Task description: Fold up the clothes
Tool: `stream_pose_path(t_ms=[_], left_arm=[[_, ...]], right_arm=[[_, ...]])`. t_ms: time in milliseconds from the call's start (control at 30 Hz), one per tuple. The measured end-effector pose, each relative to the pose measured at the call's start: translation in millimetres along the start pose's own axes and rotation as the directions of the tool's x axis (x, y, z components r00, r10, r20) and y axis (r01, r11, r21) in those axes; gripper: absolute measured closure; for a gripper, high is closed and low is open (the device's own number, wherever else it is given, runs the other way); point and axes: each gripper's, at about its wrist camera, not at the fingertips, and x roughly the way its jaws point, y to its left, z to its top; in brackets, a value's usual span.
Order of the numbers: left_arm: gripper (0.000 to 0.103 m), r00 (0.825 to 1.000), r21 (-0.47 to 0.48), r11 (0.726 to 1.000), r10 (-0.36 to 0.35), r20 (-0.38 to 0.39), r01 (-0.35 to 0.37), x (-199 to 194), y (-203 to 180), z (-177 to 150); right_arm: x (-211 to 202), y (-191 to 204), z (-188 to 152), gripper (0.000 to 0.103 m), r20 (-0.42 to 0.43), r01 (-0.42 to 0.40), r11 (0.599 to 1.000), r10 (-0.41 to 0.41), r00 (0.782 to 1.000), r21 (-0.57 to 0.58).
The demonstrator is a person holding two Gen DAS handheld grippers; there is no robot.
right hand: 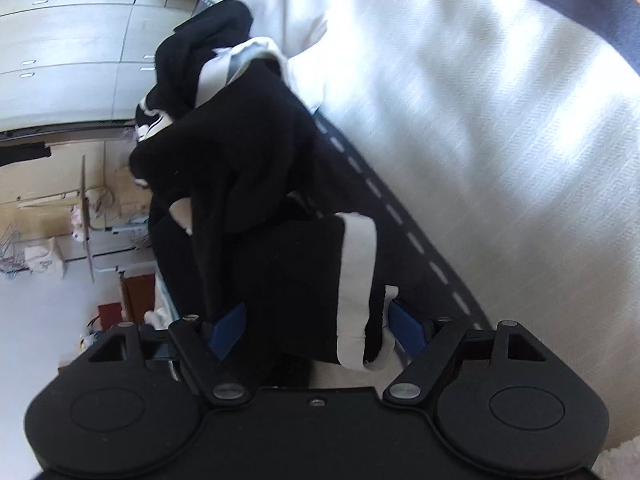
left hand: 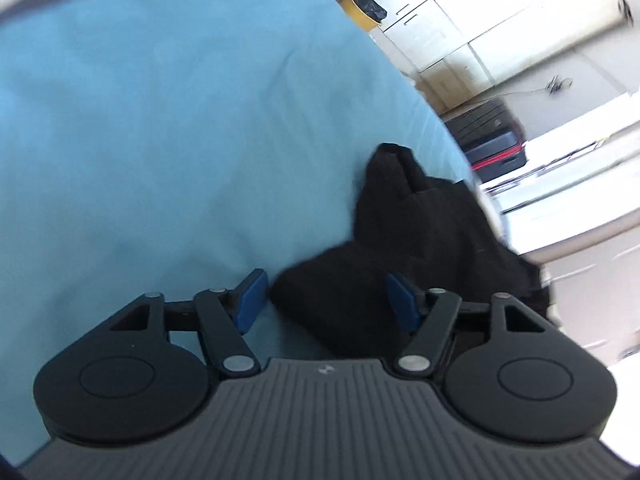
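A black garment (left hand: 416,240) lies crumpled at the right edge of a light blue sheet (left hand: 180,120). My left gripper (left hand: 326,300) is open, its blue pads (left hand: 250,300) wide apart, with a fold of the black cloth lying between them against the right pad. In the right wrist view the same kind of black garment (right hand: 248,168) with white stripes (right hand: 356,280) is bunched over the bed edge. My right gripper (right hand: 316,324) is open, and a black and white striped part of the garment sits between its pads.
A white cover (right hand: 480,100) and a dark blanket with a dashed white line (right hand: 400,216) lie beside the garment. Past the bed edge stand white cabinets (left hand: 480,20), a dark suitcase (left hand: 492,140), and boxes and clutter on the floor (right hand: 60,220).
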Motion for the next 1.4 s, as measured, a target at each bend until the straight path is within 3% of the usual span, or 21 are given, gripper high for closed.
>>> stream_pose_path(t_ms=[67, 133, 167, 233, 267, 400, 433, 533, 600, 700, 833, 933, 1067, 1100, 1167, 1267, 1333, 1400], left_arm=[[0.032, 0.998, -0.062, 0.996, -0.061, -0.018, 0.06, 1.1, 4.8, -2.2], [0.039, 0.996, -0.052, 0.995, -0.085, -0.04, 0.083, 5.9, 4.1, -7.7], [0.06, 0.996, -0.011, 0.997, -0.073, -0.043, 0.072, 9.2, -1.7, -11.9], [0.091, 0.998, 0.097, 0.995, -0.035, -0.046, 0.039, 15.1, -17.2, -18.7], [0.095, 1.0, 0.159, 0.987, -0.011, -0.027, 0.015, 14.4, -26.4, -22.3], [0.098, 0.99, 0.376, 0.922, 0.049, 0.134, -0.096, -8.8, -65.6, -36.9], [0.098, 0.984, 0.398, 0.911, 0.037, 0.176, -0.106, -18.7, -72.5, -39.0], [0.099, 0.955, 0.403, 0.907, -0.006, 0.295, -0.119, -52.3, -84.1, -40.2], [0.099, 0.934, 0.397, 0.911, -0.044, 0.354, -0.108, -79.7, -86.1, -42.6], [0.099, 0.936, 0.382, 0.923, -0.096, 0.34, -0.045, -105.4, -87.4, -49.1], [0.099, 0.972, 0.423, 0.906, -0.096, 0.212, -0.003, -101.6, -95.8, -67.5], [0.099, 0.991, 0.46, 0.888, -0.058, 0.124, -0.006, -88.5, -98.9, -89.9], [0.097, 0.997, 0.492, 0.87, 0.008, 0.081, -0.047, -74.4, -98.6, -101.4], [0.097, 0.997, 0.491, 0.869, 0.018, 0.08, -0.055, -72.2, -98.0, -100.5], [0.094, 0.996, 0.469, 0.881, 0.027, 0.08, -0.061, -74.8, -89.8, -95.9], [0.083, 0.997, 0.413, 0.909, 0.026, 0.067, -0.052, -74.9, -76.3, -88.5], [0.081, 0.997, 0.394, 0.917, 0.031, 0.072, -0.057, -74.6, -71.5, -85.5], [0.08, 0.995, 0.396, 0.915, 0.037, 0.089, -0.07, -74.2, -70.6, -83.2]], right_arm=[[0.0, 3.9, -3.5, 0.02, -0.021, -0.021, 1.0, 0.02, 1.0, -0.004], [4.6, 2.9, -4.2, 0.02, -0.039, -0.038, 0.999, 0.039, 0.998, 0.006], [5.1, 2.4, -4.4, 0.02, -0.034, -0.036, 0.999, 0.037, 0.999, 0.009], [6.0, 1.3, -4.8, 0.02, -0.023, -0.032, 0.999, 0.033, 0.999, 0.016], [6.5, 1.1, -5.0, 0.021, -0.014, -0.029, 0.999, 0.029, 0.999, 0.016], [4.0, 20.6, -6.7, 0.055, 0.091, 0.036, 0.992, -0.025, 0.996, -0.118], [-0.7, 28.4, -9.0, 0.073, 0.128, 0.05, 0.984, -0.028, 0.991, -0.17], [-15.4, 52.0, -16.3, 0.083, 0.24, 0.102, 0.941, -0.024, 0.971, -0.322], [-31.2, 71.5, -26.9, 0.084, 0.36, 0.164, 0.892, -0.002, 0.933, -0.422], [-51.2, 93.5, -44.9, 0.086, 0.479, 0.23, 0.826, 0.055, 0.876, -0.515], [-60.2, 123.2, -66.9, 0.088, 0.681, 0.477, 0.661, 0.072, 0.728, -0.58], [-74.0, 133.5, -79.2, 0.09, 0.762, 0.553, 0.608, 0.138, 0.632, -0.569], [-87.2, 145.4, -86.4, 0.1, 0.861, 0.683, 0.542, 0.182, 0.474, -0.491], [-87.8, 146.1, -81.7, 0.101, 0.872, 0.708, 0.523, 0.172, 0.457, -0.475], [-82.8, 146.7, -67.3, 0.101, 0.851, 0.702, 0.511, 0.128, 0.509, -0.496], [-70.6, 140.2, -35.1, 0.093, 0.749, 0.559, 0.637, 0.043, 0.661, -0.53], [-66.4, 132.8, -13.6, 0.087, 0.658, 0.444, 0.731, 0.009, 0.753, -0.518], [-62.2, 123.5, -0.3, 0.077, 0.583, 0.336, 0.805, 0.015, 0.813, -0.489]])
